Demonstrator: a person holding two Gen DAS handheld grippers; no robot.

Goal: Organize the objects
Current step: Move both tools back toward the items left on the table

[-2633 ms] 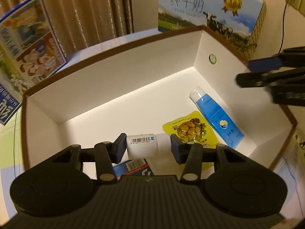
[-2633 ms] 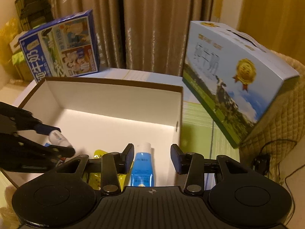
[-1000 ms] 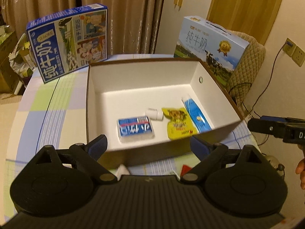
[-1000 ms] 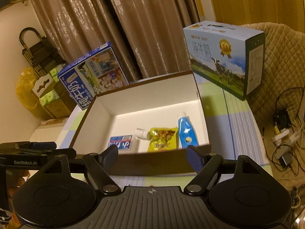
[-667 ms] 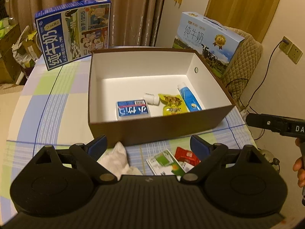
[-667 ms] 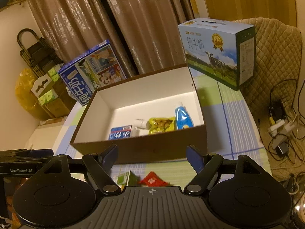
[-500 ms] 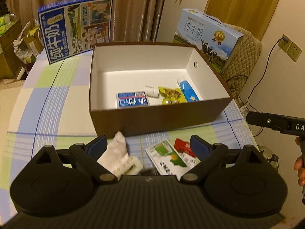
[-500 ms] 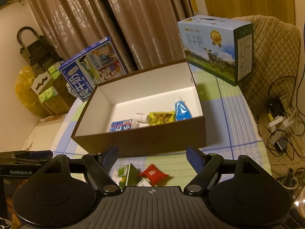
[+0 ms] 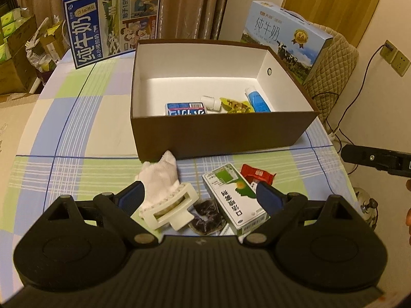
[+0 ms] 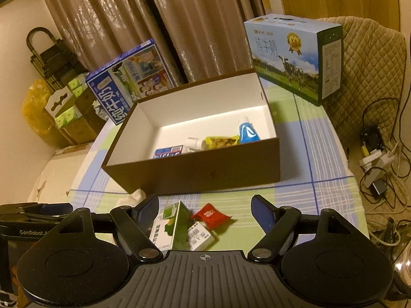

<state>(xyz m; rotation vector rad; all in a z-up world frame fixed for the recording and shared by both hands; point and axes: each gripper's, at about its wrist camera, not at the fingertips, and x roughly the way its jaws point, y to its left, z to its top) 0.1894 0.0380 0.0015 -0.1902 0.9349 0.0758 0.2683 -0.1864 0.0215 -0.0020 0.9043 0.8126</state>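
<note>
The left claw (image 9: 199, 196) hangs above the near edge of the bench (image 9: 77, 118) with its fingers spread wide and nothing between them; the right claw (image 10: 204, 209) is likewise wide and empty, raised over the same edge. A brown box (image 9: 223, 136) with a white inside stands in the middle of the checked cloth; in it, along the near wall, lie a blue packet (image 9: 185, 108), a small white bottle (image 9: 211, 102), a yellow snack pouch (image 9: 235, 105) and a blue tube (image 9: 257, 98), side by side. In front of the box, on the cloth, lie a white cloth (image 9: 160, 177), a cream hair clip (image 9: 170, 209) touching it, a dark scrunchie (image 9: 208, 217), a green-and-white carton (image 9: 235, 197) and a red sachet (image 9: 257, 174) just beside the carton; the right wrist view also shows a small white labelled packet (image 10: 200, 237) next to the carton. Two milk cartons (image 9: 113, 23) (image 9: 285, 38) stand behind the box, one at each far corner.
</note>
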